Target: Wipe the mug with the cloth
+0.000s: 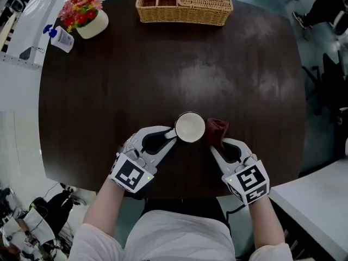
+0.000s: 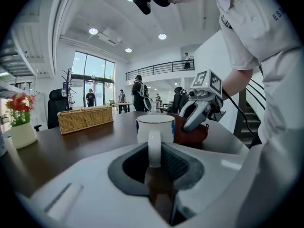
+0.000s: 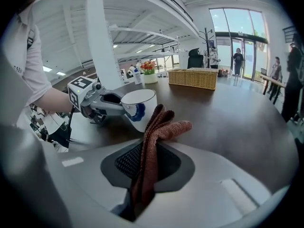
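Firstly, head view: one dark table (image 1: 109,118), seen from above.
Mug (image 1: 190,127): one, white, near the table's front edge, between the two grippers.
Cloth (image 1: 217,132): one, dark red, bunched just right of the mug and touching its side.
Left gripper (image 1: 173,133): one, reaching the mug from the left, its tips at the handle side.
Right gripper (image 1: 214,145): one, coming from the front right, its tips on the cloth.
Far edge: one wicker basket (image 1: 185,4).
Far left corner: one flower pot (image 1: 87,16), with one small bottle (image 1: 60,38) just beside it.

Left gripper view: both jaws are drawn narrow onto the handle (image 2: 154,148), which stands upright between them.
Mug here: upright, rim level, straight ahead of the jaws.
Cloth here: a red bundle behind the mug's right side, under the other gripper's tips.

Right gripper view: both jaws are clamped on the cloth, which hangs as one folded strip in the gap.
Cloth tip: it sticks out past the jaws and meets the mug's wall.
Mug wall: one blue mark shows beside the cloth.
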Action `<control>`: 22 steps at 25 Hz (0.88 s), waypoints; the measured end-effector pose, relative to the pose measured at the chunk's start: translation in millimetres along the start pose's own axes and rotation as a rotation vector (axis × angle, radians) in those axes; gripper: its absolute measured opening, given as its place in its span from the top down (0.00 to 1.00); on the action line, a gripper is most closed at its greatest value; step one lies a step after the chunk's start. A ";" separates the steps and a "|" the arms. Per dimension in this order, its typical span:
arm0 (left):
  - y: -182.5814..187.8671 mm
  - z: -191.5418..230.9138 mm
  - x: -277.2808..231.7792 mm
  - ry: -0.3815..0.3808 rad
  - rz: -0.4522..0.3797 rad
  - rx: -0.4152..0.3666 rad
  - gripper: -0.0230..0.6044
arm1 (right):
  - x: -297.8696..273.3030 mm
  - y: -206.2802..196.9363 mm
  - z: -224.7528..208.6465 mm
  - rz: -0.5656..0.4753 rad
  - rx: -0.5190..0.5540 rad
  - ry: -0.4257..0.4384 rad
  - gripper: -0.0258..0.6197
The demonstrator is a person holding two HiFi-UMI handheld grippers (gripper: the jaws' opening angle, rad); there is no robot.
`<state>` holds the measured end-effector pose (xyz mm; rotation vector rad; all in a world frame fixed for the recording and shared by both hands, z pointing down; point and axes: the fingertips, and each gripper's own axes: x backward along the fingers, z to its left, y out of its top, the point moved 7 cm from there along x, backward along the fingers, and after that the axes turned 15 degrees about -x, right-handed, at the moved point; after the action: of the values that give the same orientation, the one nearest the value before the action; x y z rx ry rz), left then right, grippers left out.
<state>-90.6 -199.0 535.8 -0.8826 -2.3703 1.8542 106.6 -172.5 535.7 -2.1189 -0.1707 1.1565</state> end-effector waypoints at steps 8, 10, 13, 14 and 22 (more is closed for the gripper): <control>19.1 -1.2 7.7 0.028 -0.082 0.108 0.86 | 12.9 3.9 -9.0 -0.048 -0.073 -0.056 0.84; 30.5 3.6 11.9 0.051 -0.109 0.183 0.86 | 14.8 6.9 -7.7 -0.065 -0.085 -0.060 0.84; 54.3 13.8 17.4 0.064 -0.149 0.240 0.86 | 15.6 14.3 -3.8 -0.104 -0.113 -0.057 0.84; 63.2 17.1 19.1 0.062 -0.163 0.243 0.86 | 15.3 17.8 -2.0 -0.122 -0.124 -0.052 0.84; 110.7 33.1 26.8 0.016 -0.215 0.209 0.86 | 4.5 56.0 22.4 -0.339 -0.132 0.127 0.84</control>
<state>-77.6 -201.3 417.9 -0.5958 -2.1151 1.9517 80.2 -200.5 489.1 -2.1640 -0.5381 0.8281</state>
